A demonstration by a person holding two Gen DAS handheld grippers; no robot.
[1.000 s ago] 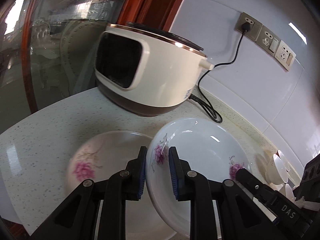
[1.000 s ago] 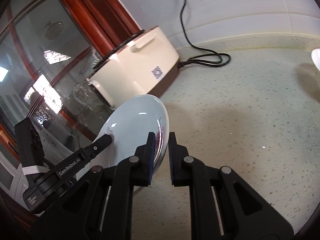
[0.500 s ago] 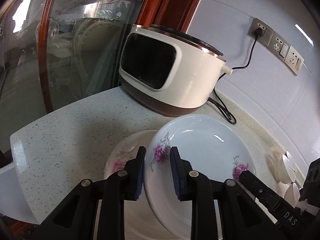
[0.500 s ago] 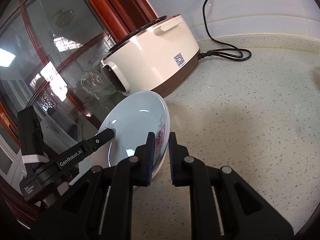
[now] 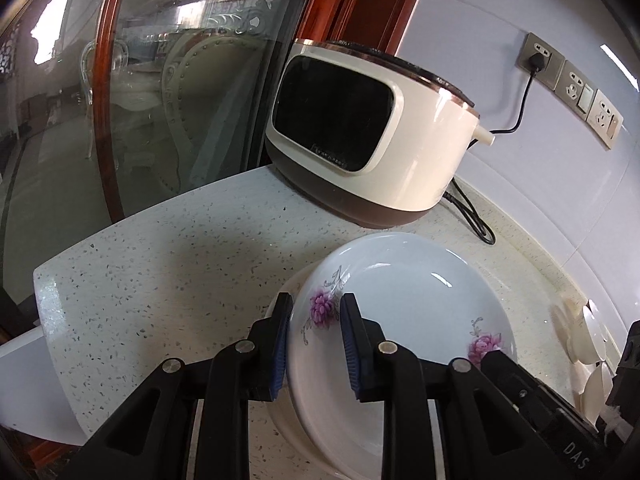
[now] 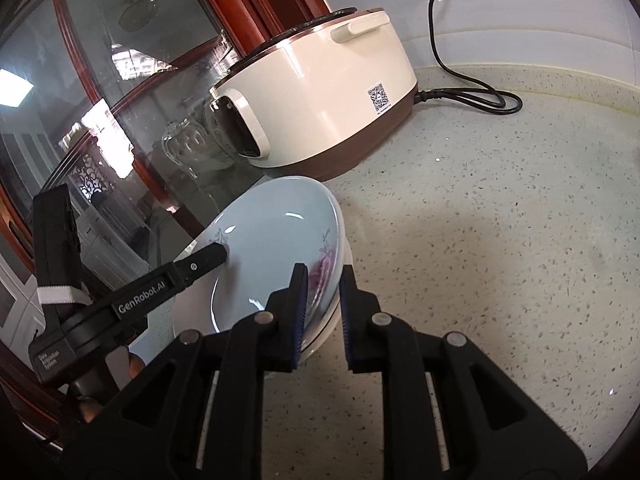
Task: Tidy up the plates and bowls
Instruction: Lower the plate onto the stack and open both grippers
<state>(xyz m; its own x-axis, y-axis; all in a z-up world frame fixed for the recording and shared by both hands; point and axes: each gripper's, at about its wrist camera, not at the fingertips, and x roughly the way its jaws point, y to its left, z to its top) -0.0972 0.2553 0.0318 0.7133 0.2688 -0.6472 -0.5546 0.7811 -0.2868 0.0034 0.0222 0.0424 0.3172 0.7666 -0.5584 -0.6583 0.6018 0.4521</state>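
Observation:
A white plate with pink flowers [image 5: 400,304] is held by both grippers at opposite rims. My left gripper [image 5: 316,320] is shut on its near rim. My right gripper [image 6: 322,292] is shut on the other rim of the same plate [image 6: 276,236]. The plate sits low over a second plate [image 5: 288,416] lying on the counter, whose rim peeks out beneath; it also shows in the right wrist view [image 6: 320,344]. I cannot tell if the two plates touch.
A cream rice cooker [image 5: 372,136] stands at the back, its black cord [image 5: 472,220] running to wall sockets [image 5: 568,88]. Small white bowls [image 5: 588,340] sit at the right. A glass door [image 5: 120,100] borders the speckled counter [image 5: 160,264], whose edge is on the left.
Both grippers have carried the held plate leftward and down over the lower plate, which is now almost covered. Both grips are unchanged.

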